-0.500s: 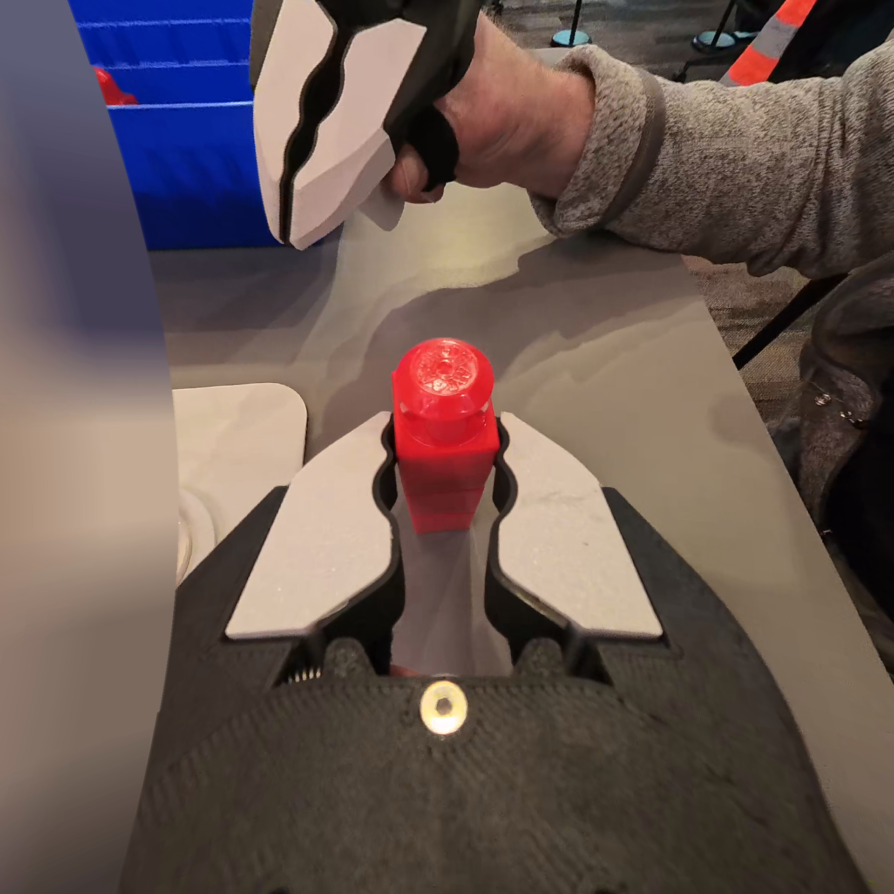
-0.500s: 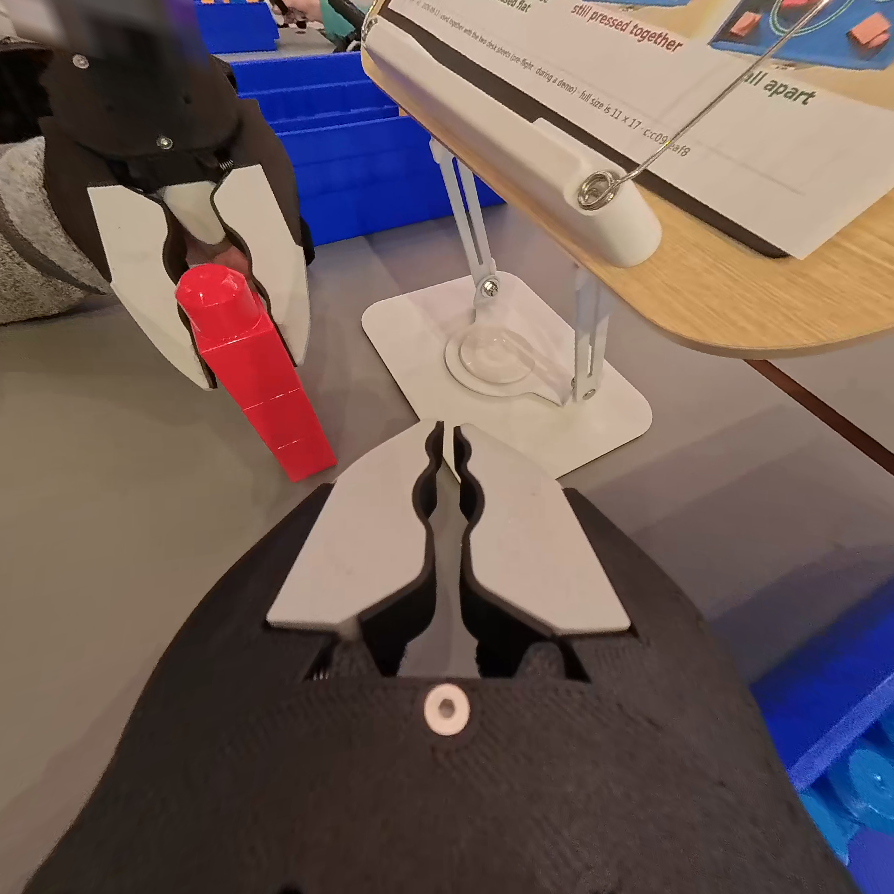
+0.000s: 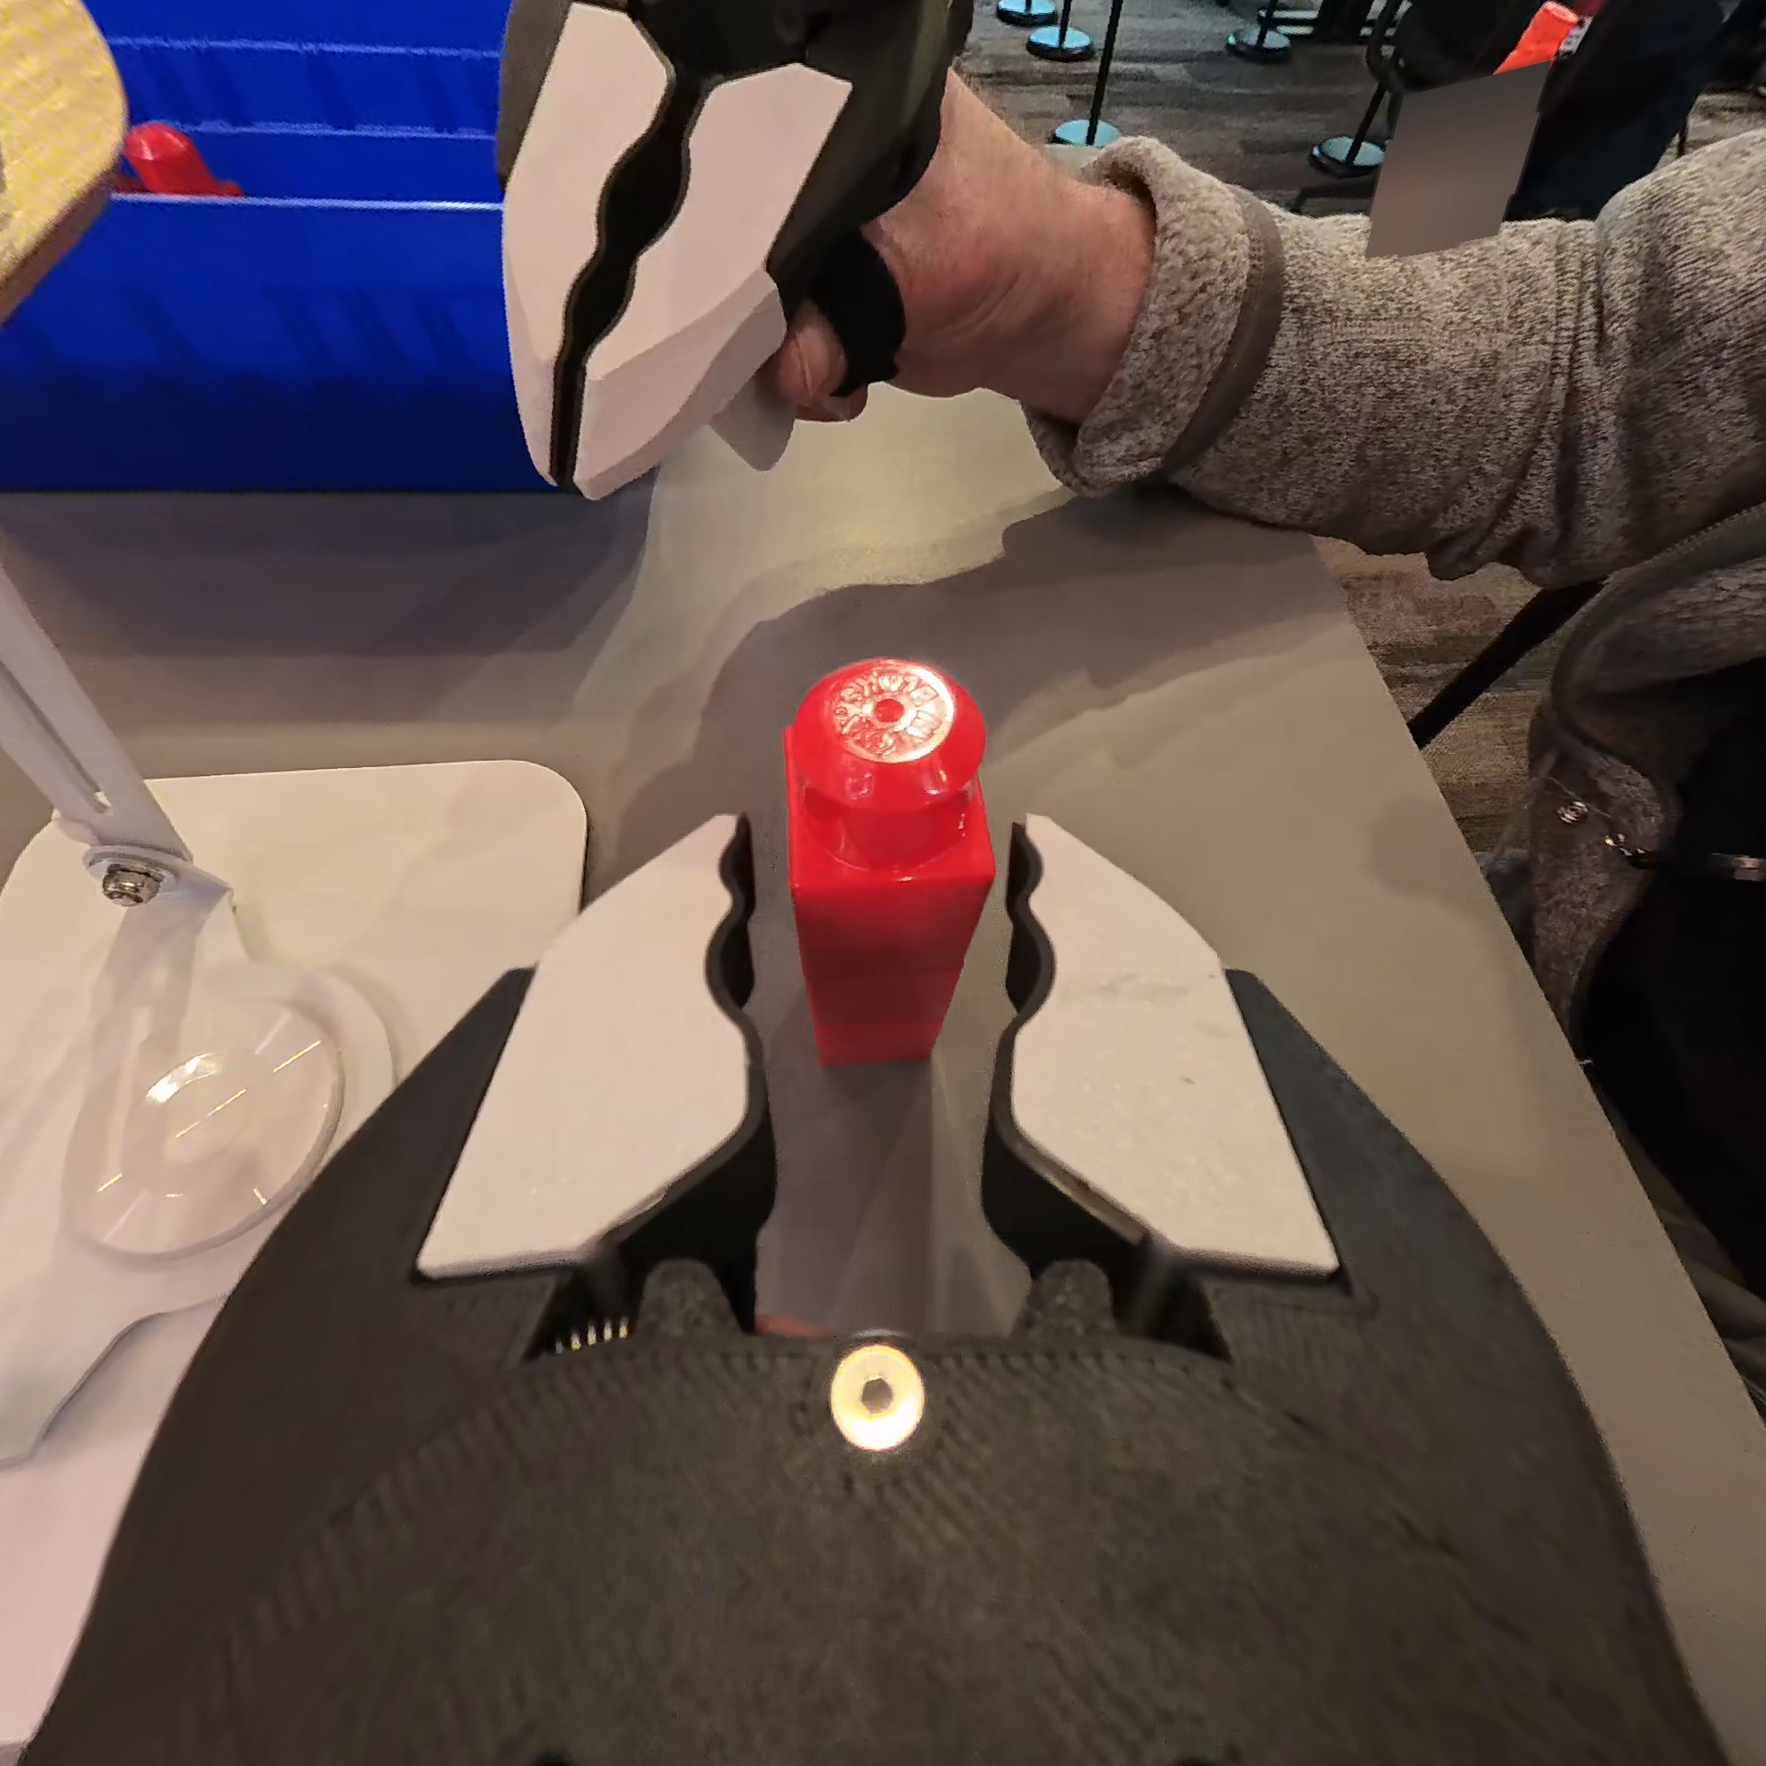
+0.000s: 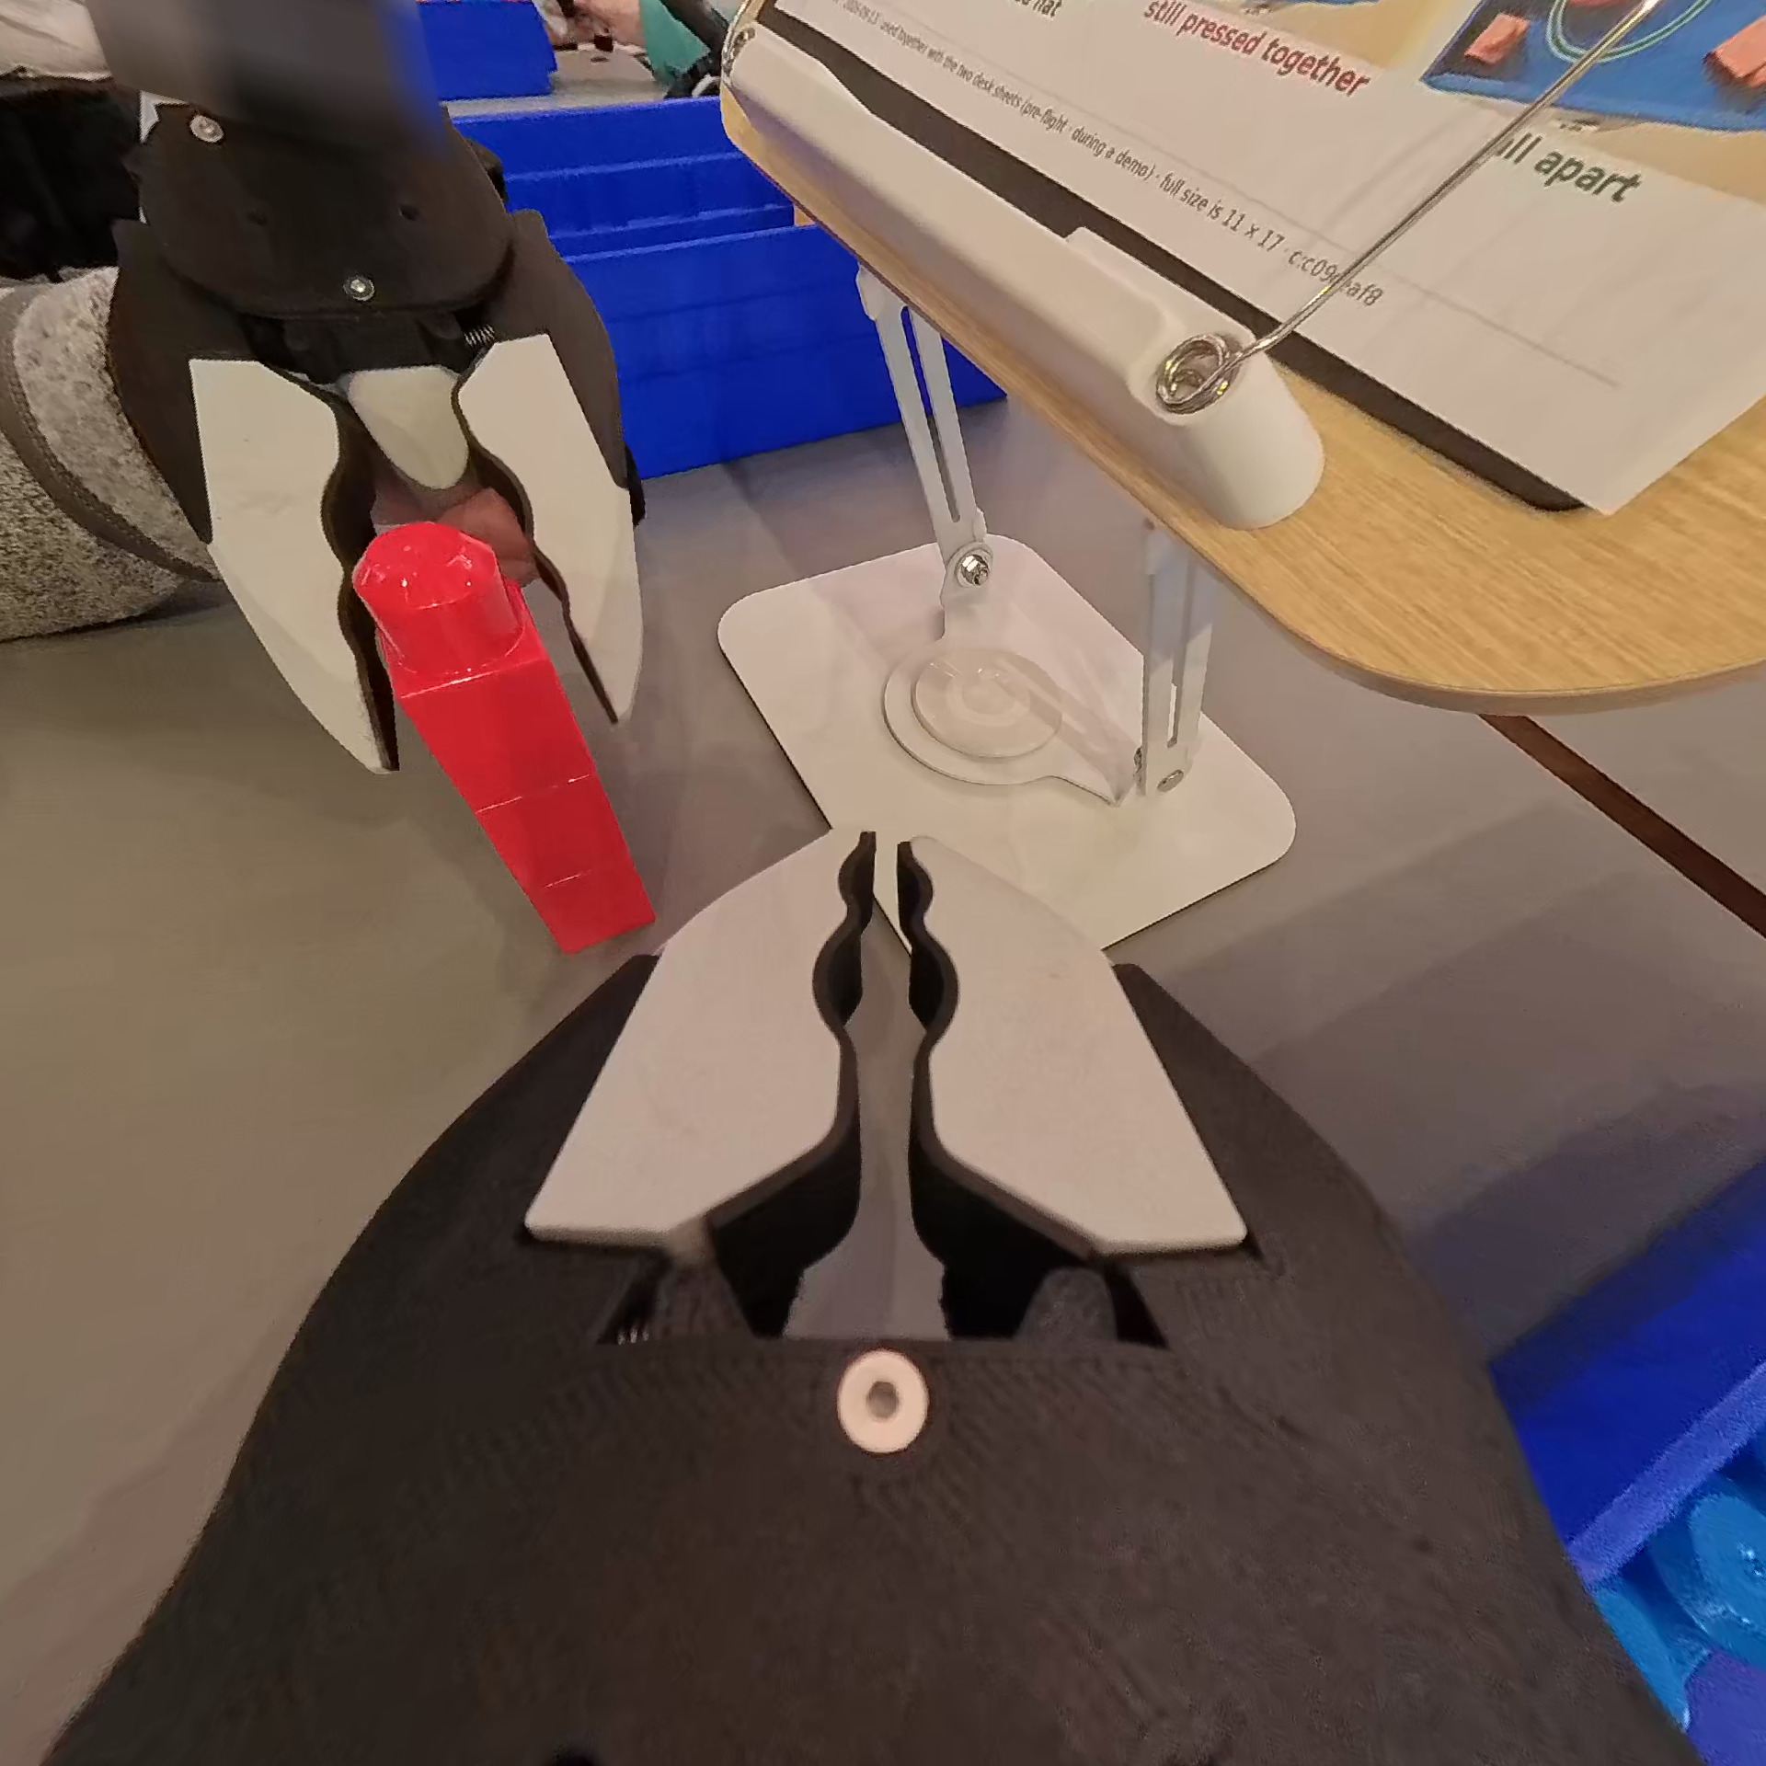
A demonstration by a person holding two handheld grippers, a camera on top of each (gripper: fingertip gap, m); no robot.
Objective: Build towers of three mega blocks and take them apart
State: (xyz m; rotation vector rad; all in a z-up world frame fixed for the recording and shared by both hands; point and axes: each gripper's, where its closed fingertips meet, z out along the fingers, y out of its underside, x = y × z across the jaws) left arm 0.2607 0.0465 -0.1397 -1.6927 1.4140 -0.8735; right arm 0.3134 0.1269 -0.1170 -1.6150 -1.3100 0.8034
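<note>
My left gripper (image 3: 884,841) is spread wide around the red tower (image 3: 884,917), and I can see a thin gap on each side, so I am not holding it. The tower stands by itself on the grey table (image 3: 1195,764), right between my left fingers (image 3: 631,1032). My right gripper (image 4: 884,846) is just about closed — only a thin crack shows between its tips — and nothing is in it. It hangs over the table near the white stand base (image 4: 1051,841), with the tower just beside it.

What could go wrong? The tower is tall and thin, so I think it could tip over easily. If I pull my left gripper away crooked, a finger could bump the side and knock it down. My right gripper is close too, and a careless swing could hit the bottom block. If I squeeze only the top block when I take the tower apart, the whole thing might lift or fall instead of coming apart.

Now I count. One red tower, made of three red blocks — I can see the lines between them. One more red piece sits far off in the blue bins (image 3: 239,315). Two grippers. One white stand holding up a wooden board (image 4: 1529,592) with a printed sheet on it. A few blue blocks (image 4: 1711,1567) show in a bin at the corner, but I cannot count them well.
</note>
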